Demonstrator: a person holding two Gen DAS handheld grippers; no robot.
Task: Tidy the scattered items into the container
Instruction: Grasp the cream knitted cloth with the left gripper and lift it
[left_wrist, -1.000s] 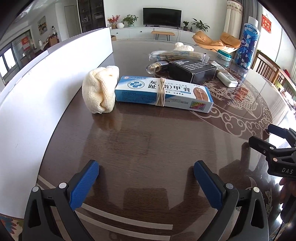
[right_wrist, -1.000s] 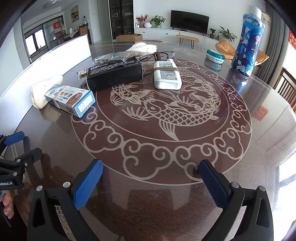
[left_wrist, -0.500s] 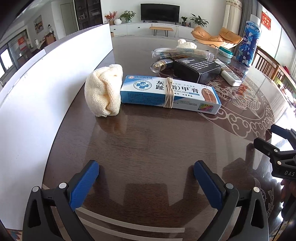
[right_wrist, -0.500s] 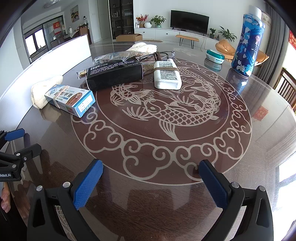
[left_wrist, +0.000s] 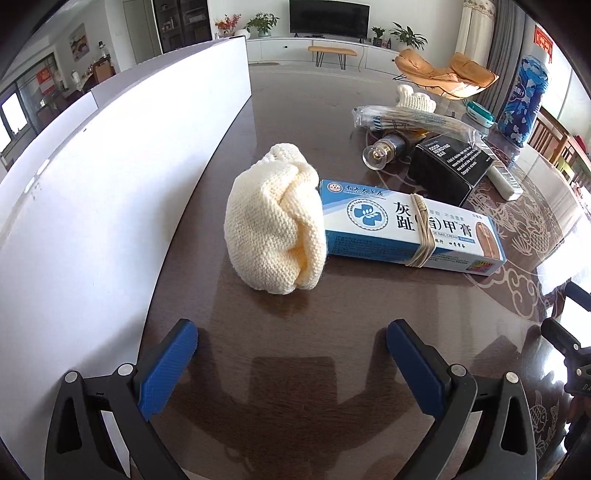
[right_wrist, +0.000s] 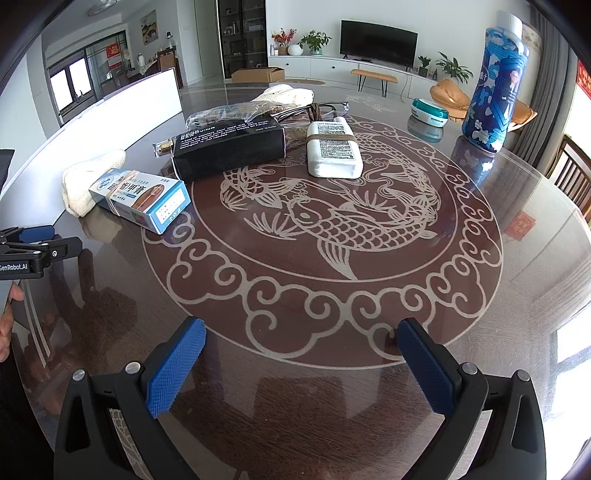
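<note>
A cream knitted bundle (left_wrist: 275, 230) lies on the dark round table, just ahead of my open left gripper (left_wrist: 291, 354). Against its right side rests a blue and white ointment box (left_wrist: 410, 229) with a rubber band round it. Behind stand a black box (left_wrist: 448, 168), a small glass bottle (left_wrist: 384, 151) and a bagged bundle of sticks (left_wrist: 413, 120). The white container wall (left_wrist: 122, 173) runs along the left. My right gripper (right_wrist: 301, 363) hangs open over the fish pattern, far from the white bottle (right_wrist: 334, 149) and the black box (right_wrist: 229, 147).
A tall blue patterned canister (right_wrist: 493, 86) and a teal round tin (right_wrist: 430, 110) stand at the table's far right. A second cream cloth (right_wrist: 284, 94) lies at the back. Chairs (right_wrist: 574, 177) stand beyond the right edge. A person's hand (right_wrist: 7, 317) holds the left gripper.
My left gripper has moved forward toward the knitted bundle, which now looms larger and nearer the fingers. The right gripper has stayed still.
</note>
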